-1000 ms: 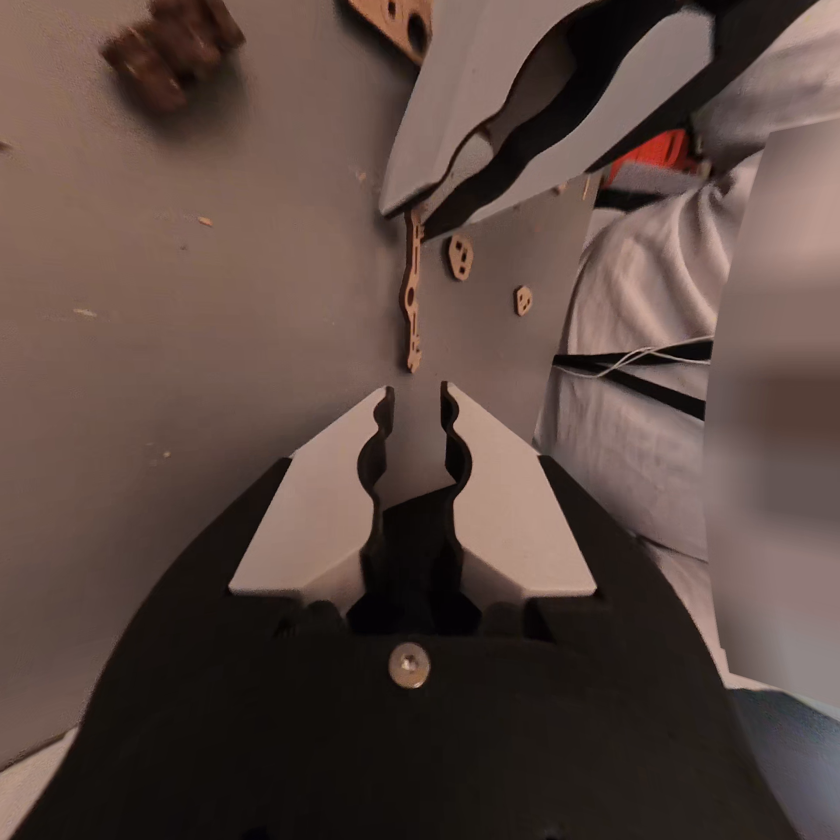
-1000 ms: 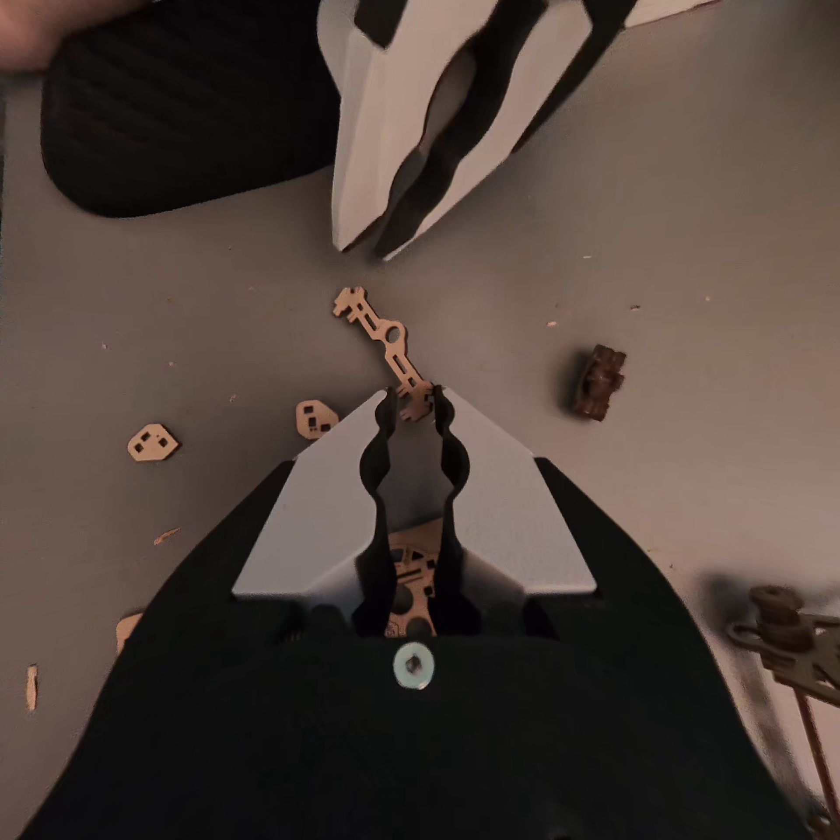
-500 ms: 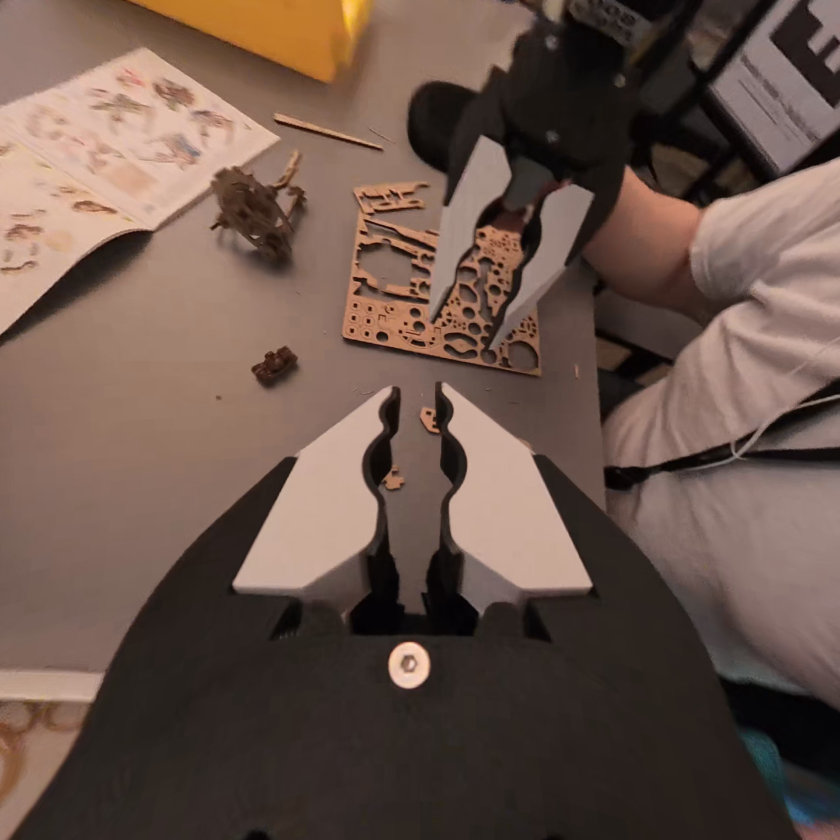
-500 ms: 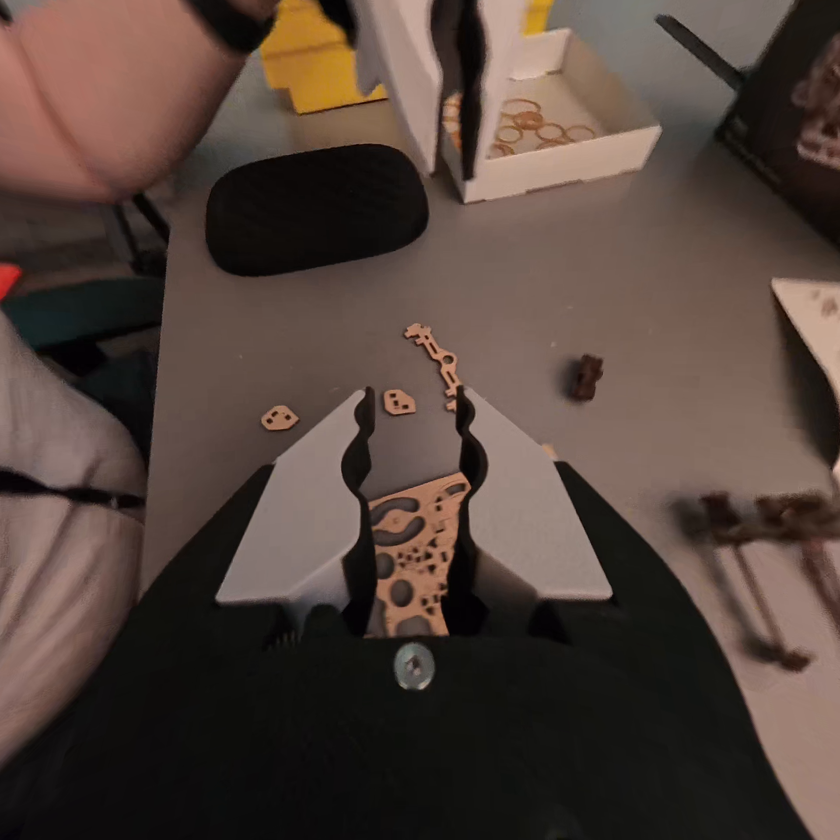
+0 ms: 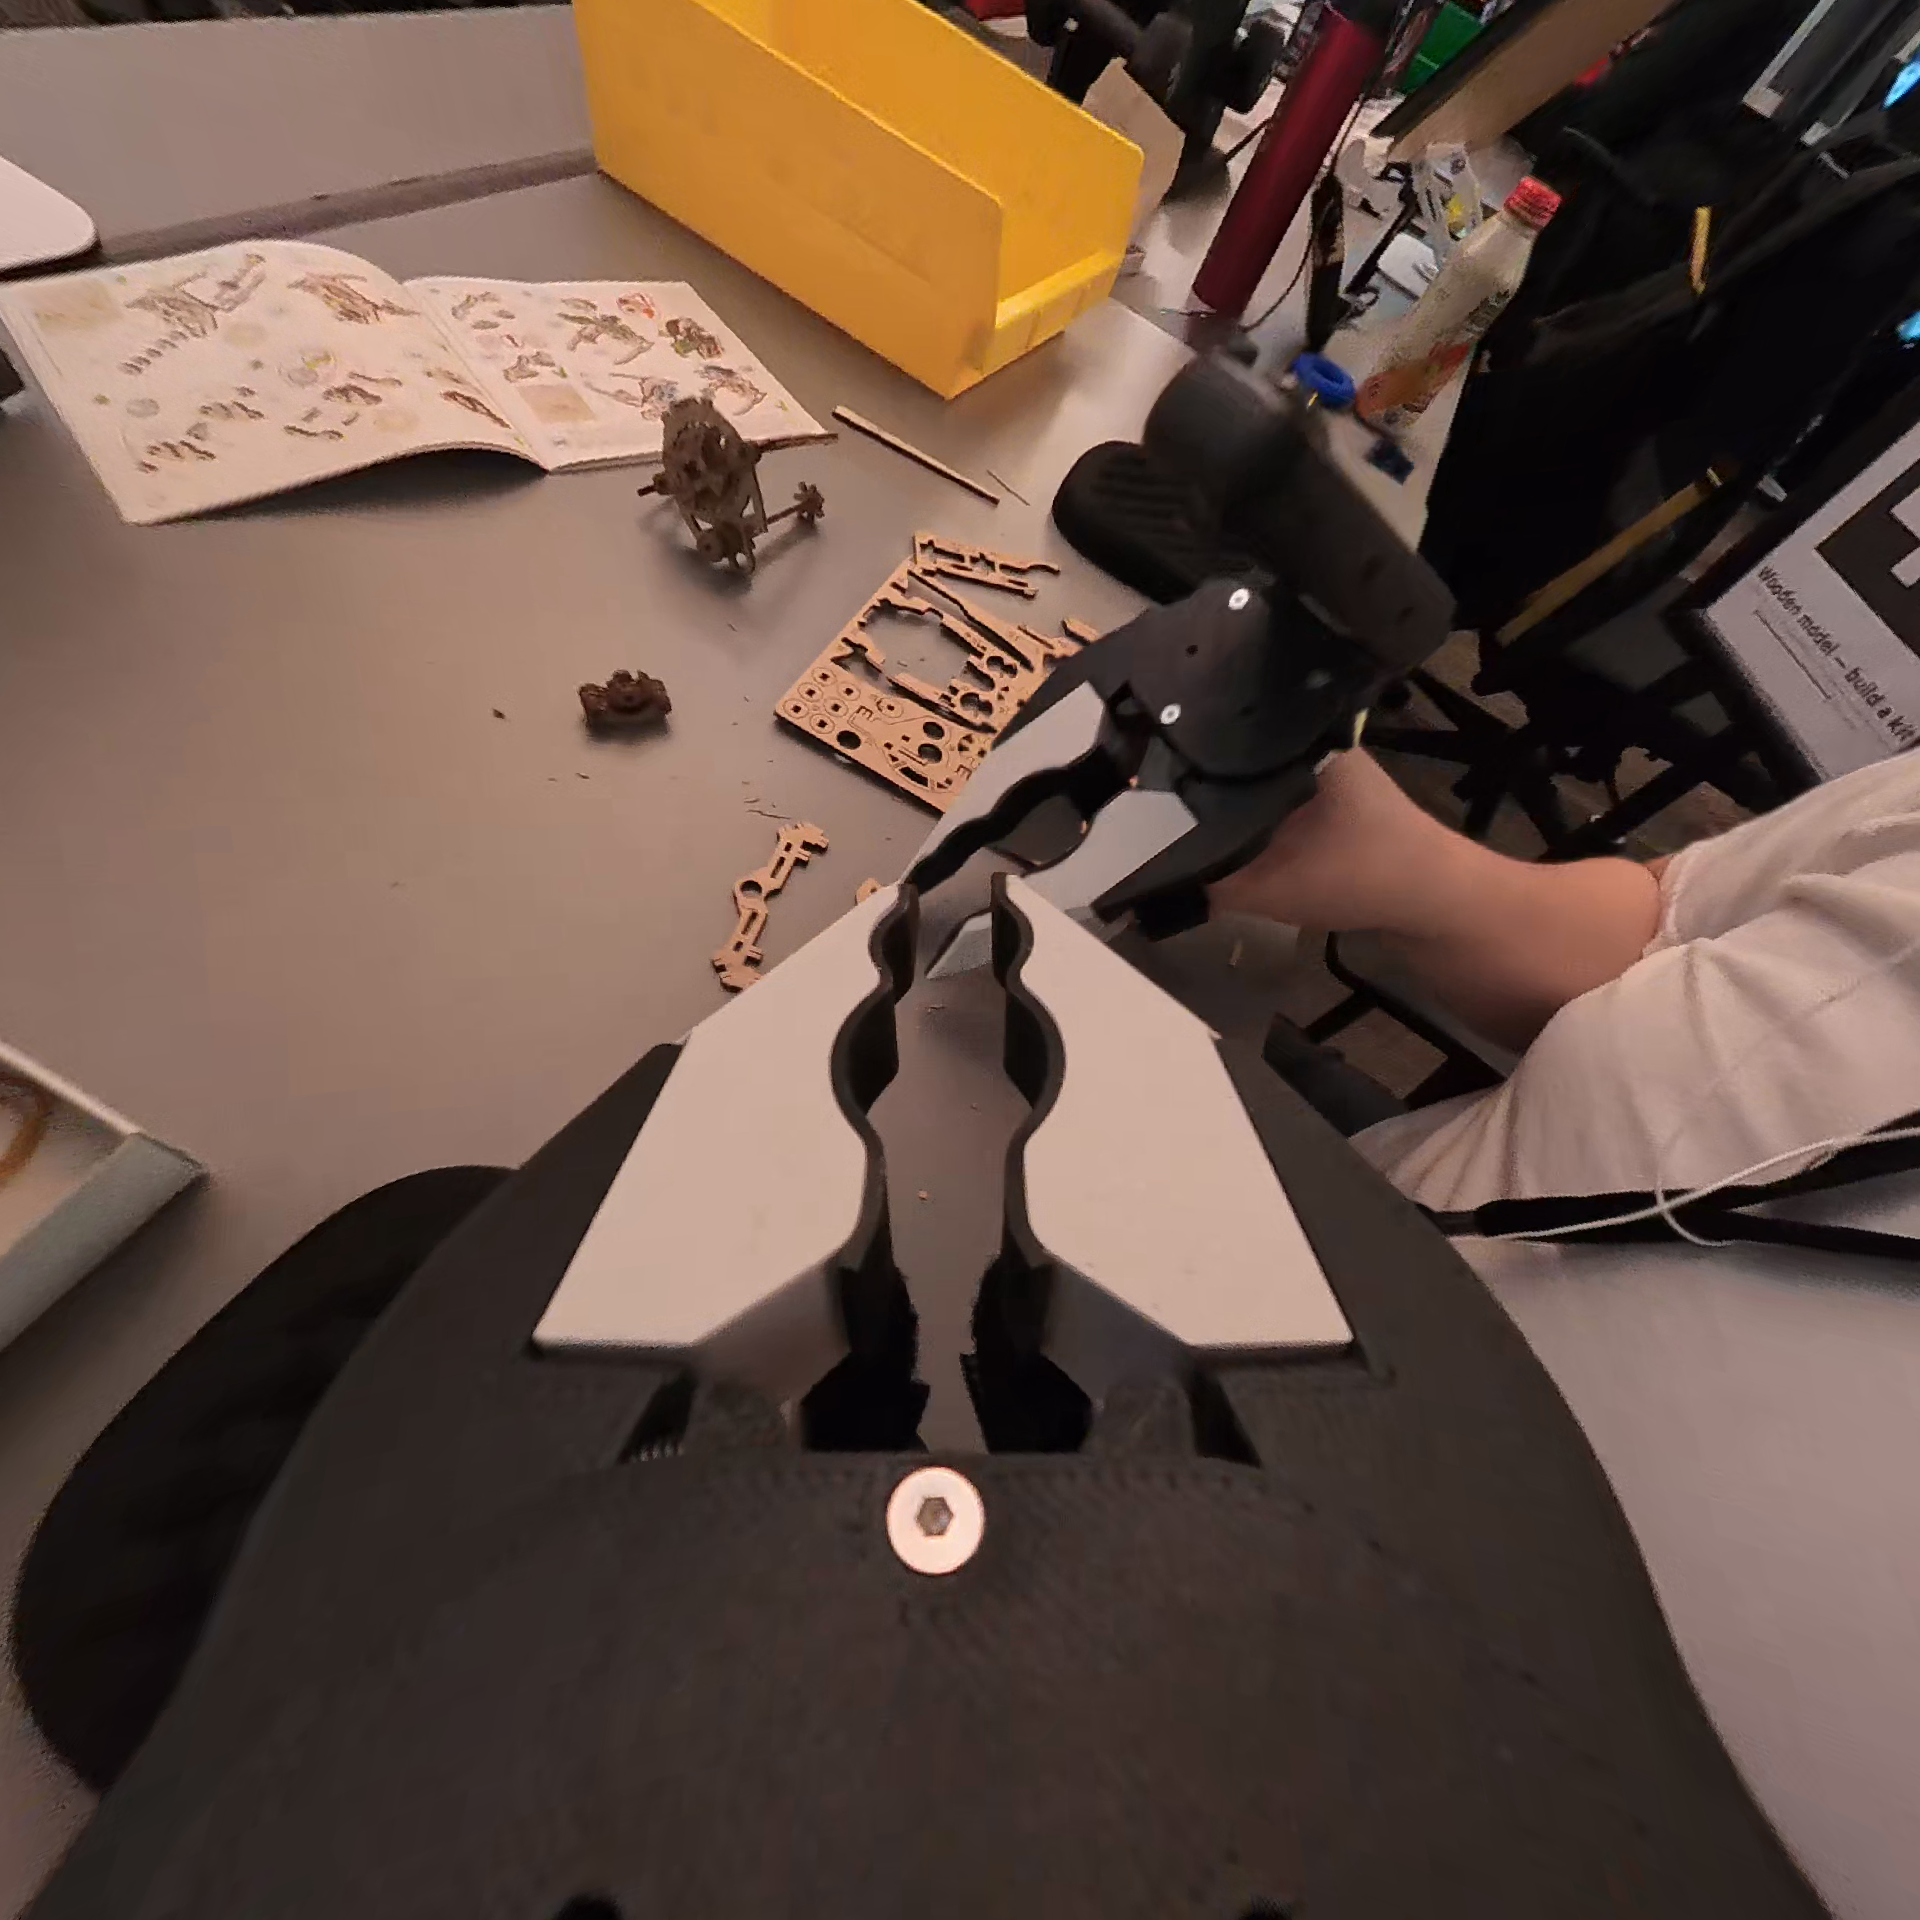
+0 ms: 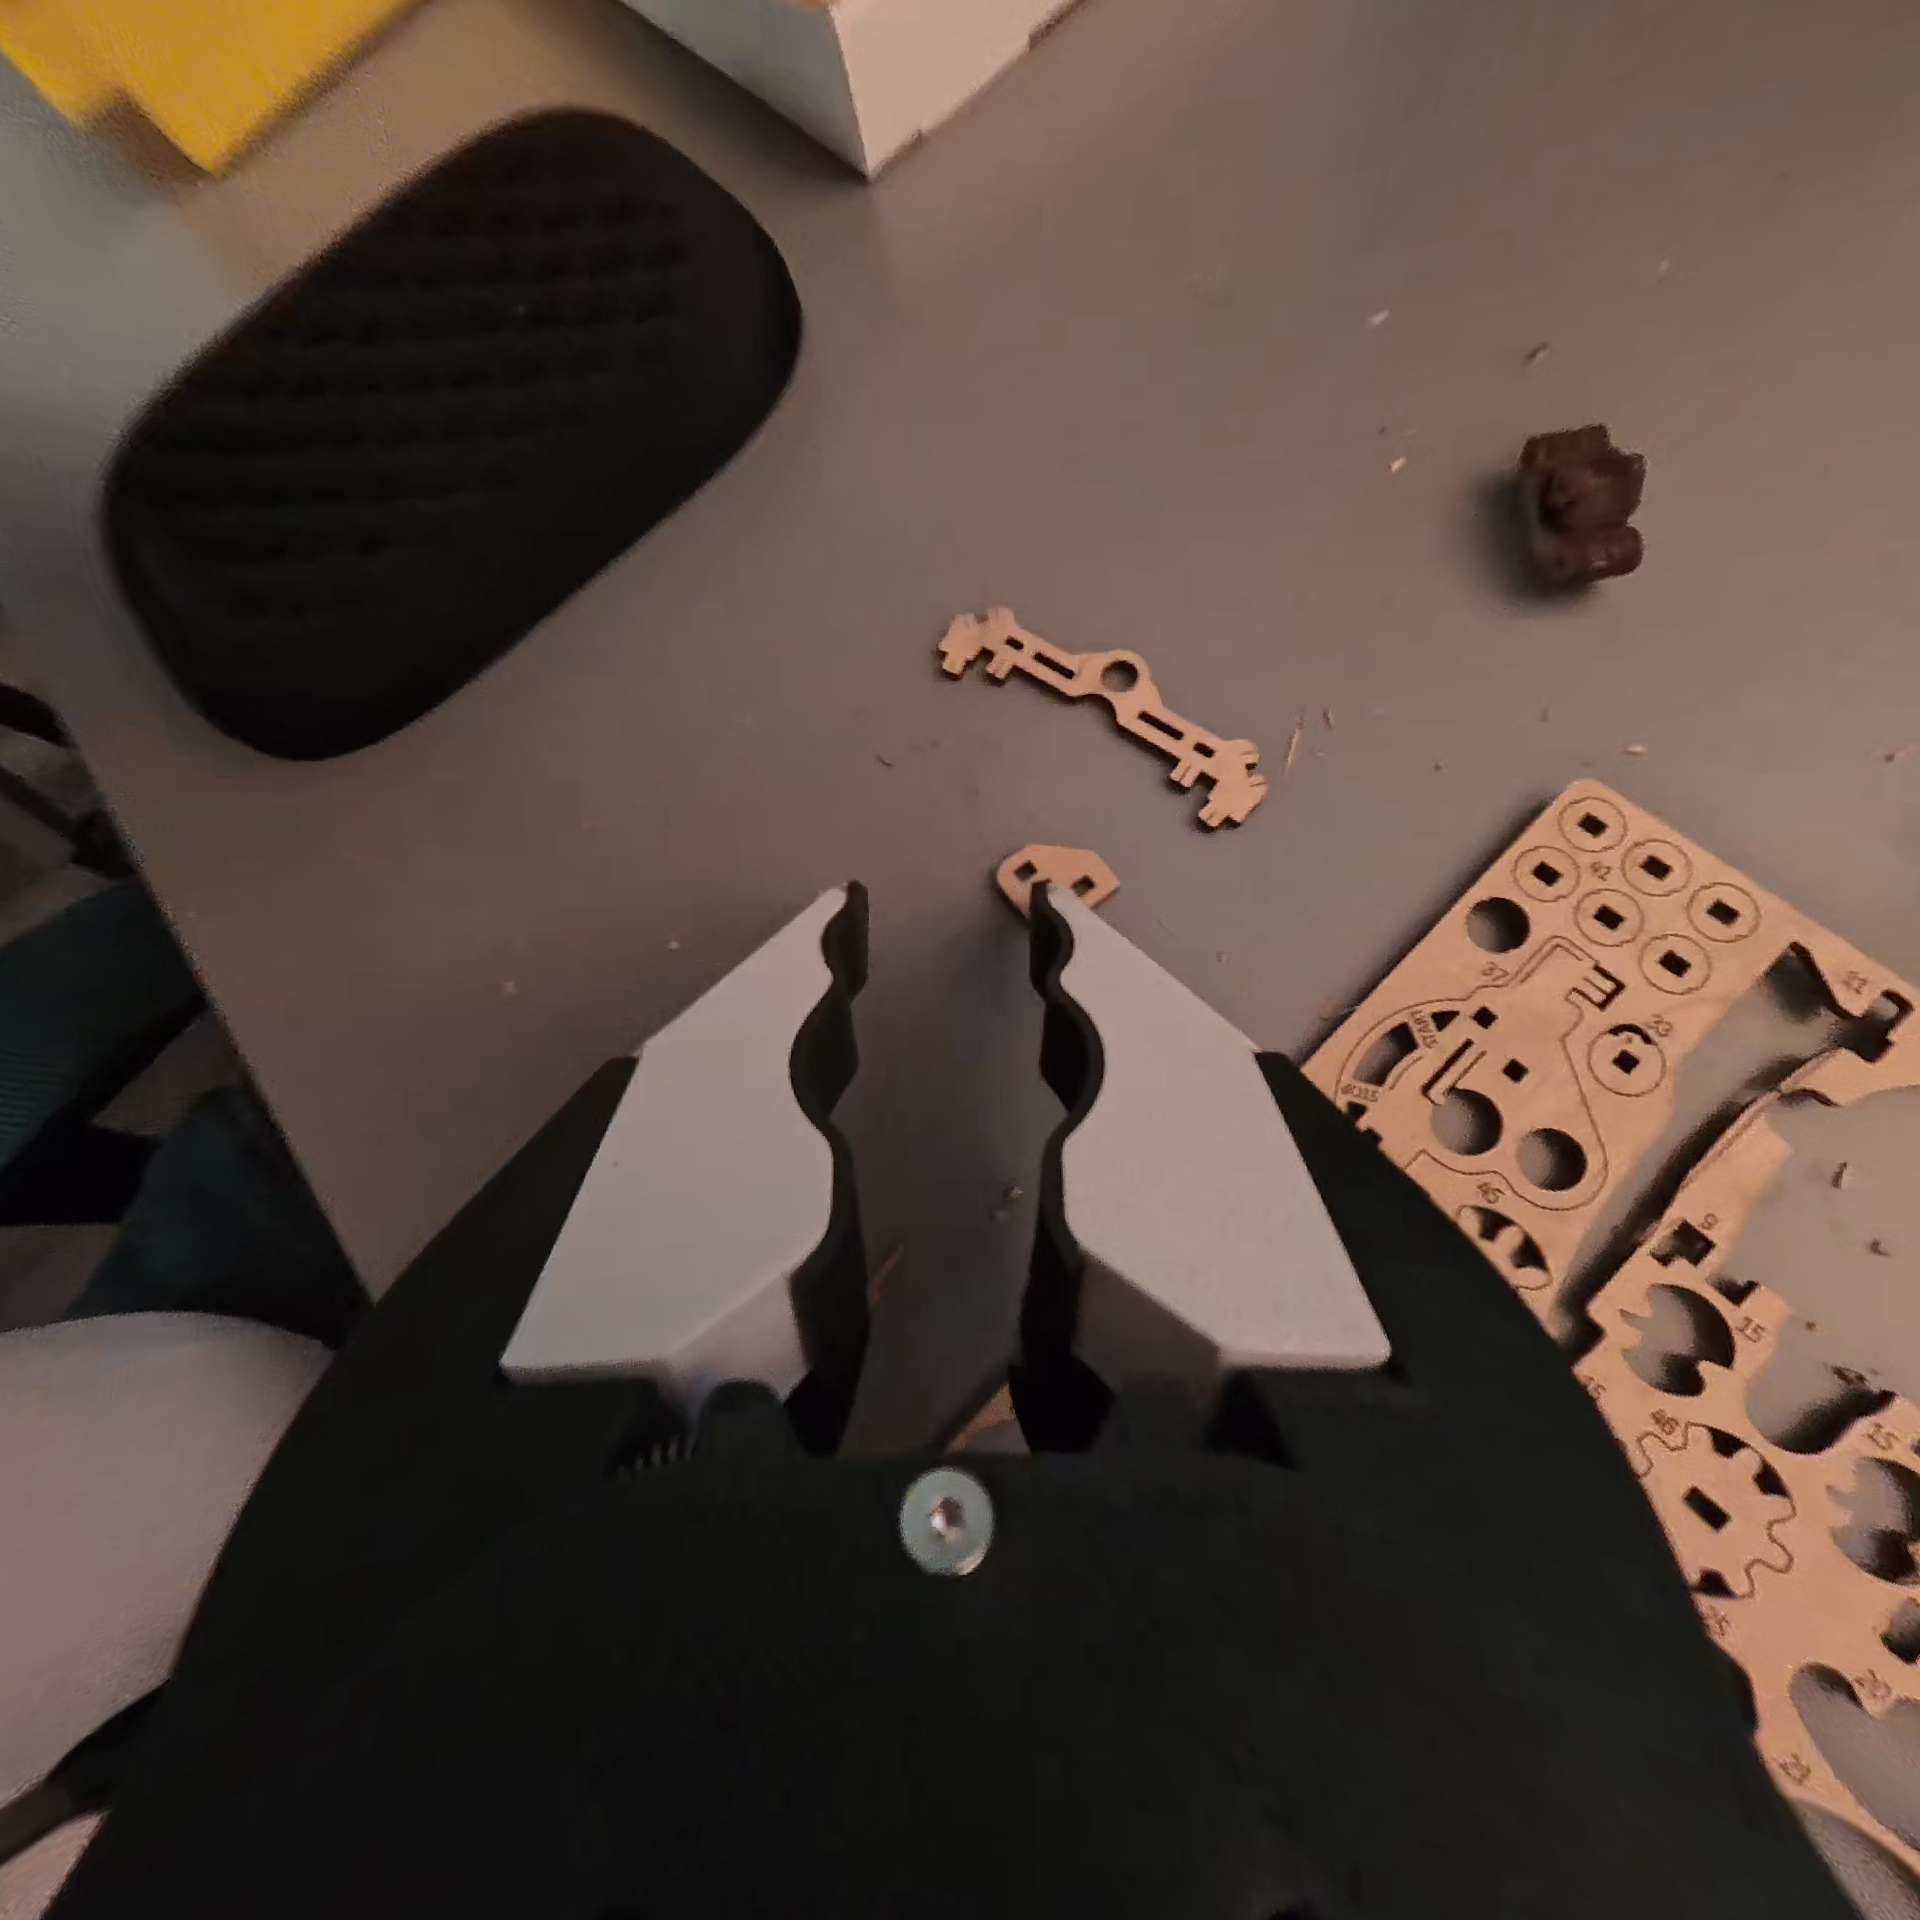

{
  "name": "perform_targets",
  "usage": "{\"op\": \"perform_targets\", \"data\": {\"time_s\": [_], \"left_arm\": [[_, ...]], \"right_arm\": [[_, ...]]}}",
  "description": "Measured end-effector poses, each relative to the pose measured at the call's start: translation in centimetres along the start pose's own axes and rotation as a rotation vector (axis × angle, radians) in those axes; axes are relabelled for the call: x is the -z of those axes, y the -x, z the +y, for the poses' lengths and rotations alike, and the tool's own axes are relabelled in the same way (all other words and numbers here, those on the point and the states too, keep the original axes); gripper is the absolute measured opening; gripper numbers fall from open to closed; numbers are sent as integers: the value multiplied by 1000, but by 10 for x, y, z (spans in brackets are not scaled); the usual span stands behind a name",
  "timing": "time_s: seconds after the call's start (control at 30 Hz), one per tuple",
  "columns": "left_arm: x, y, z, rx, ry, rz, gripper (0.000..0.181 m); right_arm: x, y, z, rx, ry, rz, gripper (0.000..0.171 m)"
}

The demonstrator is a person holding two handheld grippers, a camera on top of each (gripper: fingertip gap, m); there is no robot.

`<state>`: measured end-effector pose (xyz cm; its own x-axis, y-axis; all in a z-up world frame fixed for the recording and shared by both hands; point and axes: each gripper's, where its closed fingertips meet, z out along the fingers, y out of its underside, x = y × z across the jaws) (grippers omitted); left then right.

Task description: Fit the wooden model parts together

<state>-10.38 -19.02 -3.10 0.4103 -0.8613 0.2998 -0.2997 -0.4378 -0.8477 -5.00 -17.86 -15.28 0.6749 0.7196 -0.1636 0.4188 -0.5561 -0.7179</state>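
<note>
A long slotted wooden strip (image 5: 764,904) (image 6: 1101,717) lies flat on the grey table. A small flat wooden piece (image 6: 1055,873) lies just past my right gripper's right fingertip (image 6: 1049,914). My right gripper (image 6: 948,909) is open and empty, low over the table; in the left wrist view it (image 5: 925,925) shows close in front of my left gripper. My left gripper (image 5: 951,914) is open by a narrow gap and empty. A laser-cut wooden sheet (image 5: 914,686) (image 6: 1558,1143) lies to the right of the strip. A small dark gear piece (image 5: 623,698) (image 6: 1579,509) and a dark assembled model (image 5: 717,488) stand farther off.
An open instruction booklet (image 5: 312,364) and a yellow bin (image 5: 862,177) are at the back. A black pad (image 6: 447,416) lies near the table's edge, another (image 5: 1143,520) behind the right gripper. A white tray (image 5: 62,1174) is at the left. A person's sleeve (image 5: 1714,987) is at the right. One gripper's finger ends stand about 15 centimetres off the other's. Between my right fingertips and the small dark gear piece (image 6: 1579,509) there is roughly 12 centimetres. The left camera catches it too, in the left wrist view (image 5: 647,698). About 20 centimetres separates my right fingertips from the dark assembled model (image 5: 717,488).
My right gripper's tips were at the strip's end; they have left it and moved beside the small piece. My left gripper has pulled back and tilted up from looking down at the table.
</note>
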Motion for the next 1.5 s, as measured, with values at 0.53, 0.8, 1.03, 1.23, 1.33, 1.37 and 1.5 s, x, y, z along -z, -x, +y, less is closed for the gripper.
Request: {"op": "perform_targets", "data": {"time_s": [0.53, 0.8, 1.03, 1.23, 1.33, 1.37, 1.5], "left_arm": [[16, -11, -2, 141, -53, 159, 13], [7, 5, -1, 189, -58, 193, 14], [-6, 24, 21, 141, 27, 100, 16], [-39, 39, 39, 20, 149, 30, 19], [-55, 46, 48, -52, 234, -6, 27], [-59, 48, 50, -73, 253, -17, 29], [-72, 63, 63, -139, 371, -90, 38]], "right_arm": [[-15, -5, -5, 7, 47, 14, 29], [-9, -9, -9, 304, 86, -130, 28], [44, -17, -23, 382, -280, -149, 28], [62, -42, -28, 458, -353, -129, 45], [55, -53, -18, 547, -236, -184, 43], [53, -57, -16, 572, -201, -199, 41], [44, -69, -22, 639, -132, -264, 36]]}}
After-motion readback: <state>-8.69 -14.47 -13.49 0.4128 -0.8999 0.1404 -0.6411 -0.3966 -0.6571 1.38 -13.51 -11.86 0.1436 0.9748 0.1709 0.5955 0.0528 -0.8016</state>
